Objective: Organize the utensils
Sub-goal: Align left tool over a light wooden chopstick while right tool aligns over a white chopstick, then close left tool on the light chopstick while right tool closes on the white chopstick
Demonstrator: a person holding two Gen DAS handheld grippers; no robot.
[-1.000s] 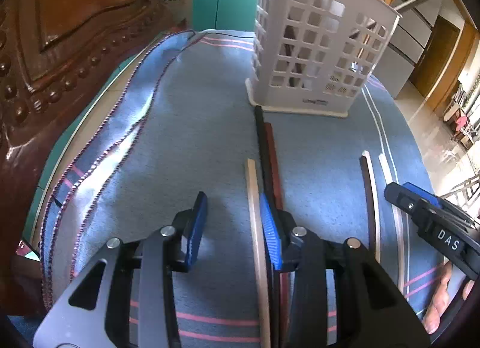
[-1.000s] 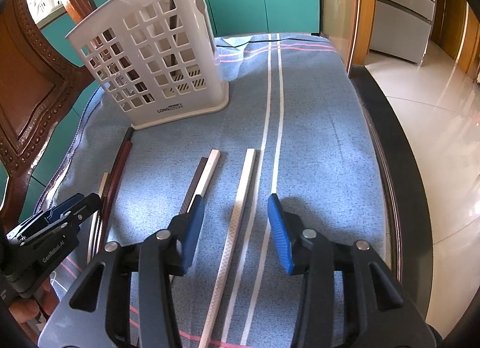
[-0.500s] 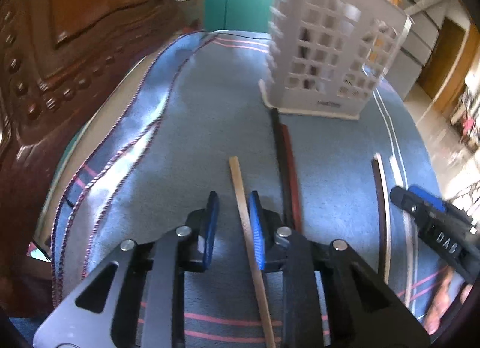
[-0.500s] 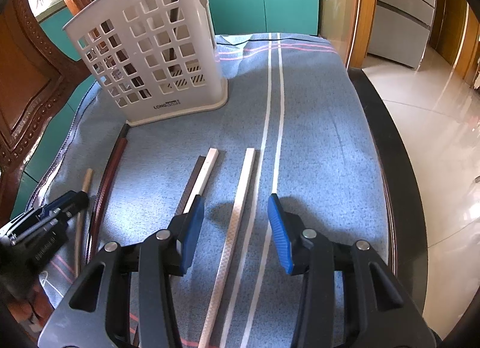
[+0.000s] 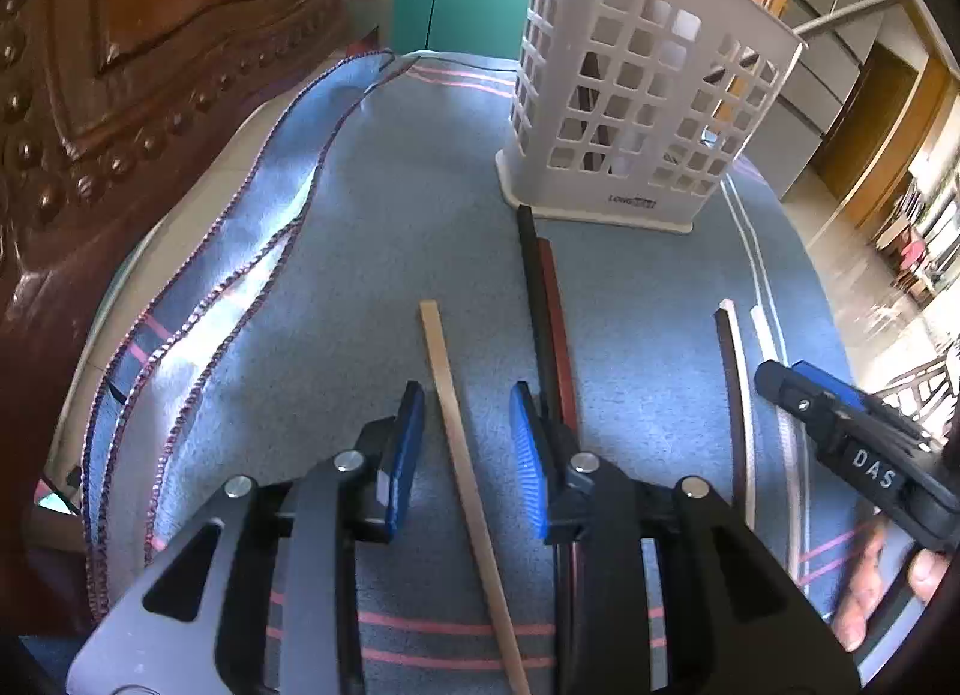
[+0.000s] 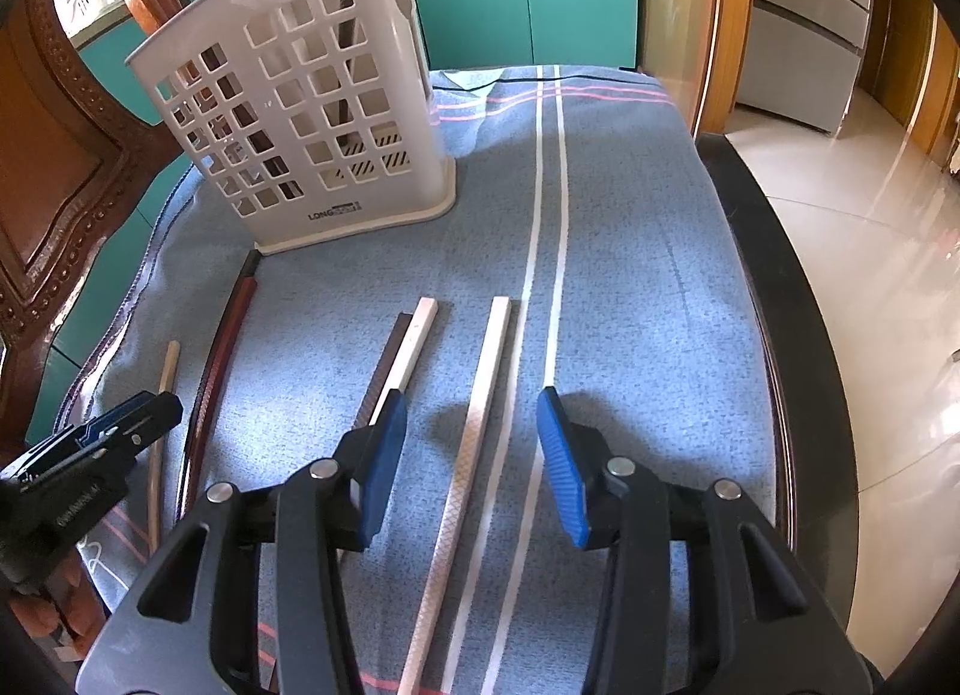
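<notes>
- Chopsticks lie loose on a blue cloth over the tabletop [image 6: 738,299], all nearer the cameras than a white slotted basket [image 5: 636,113], which serves as the landmark and is probably where they are meant to go.
- Basket stands upright at the far end of the cloth; dark sticks already stand inside it, seen through the slots.
- Tan chopstick [image 5: 456,431] lies in front of the basket and to its left, pointing roughly toward it.
- Left gripper [image 5: 462,443] hangs over this stick, its blue fingers [image 5: 405,455] parted with a clear gap on each side; they touch nothing and hold nothing. Straddling the stick lengthwise looks like a setup for closing on it.
- Black and red-brown chopsticks [image 5: 549,329] lie side by side, their far tips almost at the basket's base, just right of the left gripper.
- White patterned chopstick [image 6: 480,419] lies in front of the basket and to its right, beside the cloth's two white stripes.
- Right gripper [image 6: 474,455] straddles this white stick, fingers [image 6: 561,461] spread wide and empty.
- Dark-and-white pair of chopsticks [image 6: 402,353] lies between the white stick and the red-brown one.
</notes>
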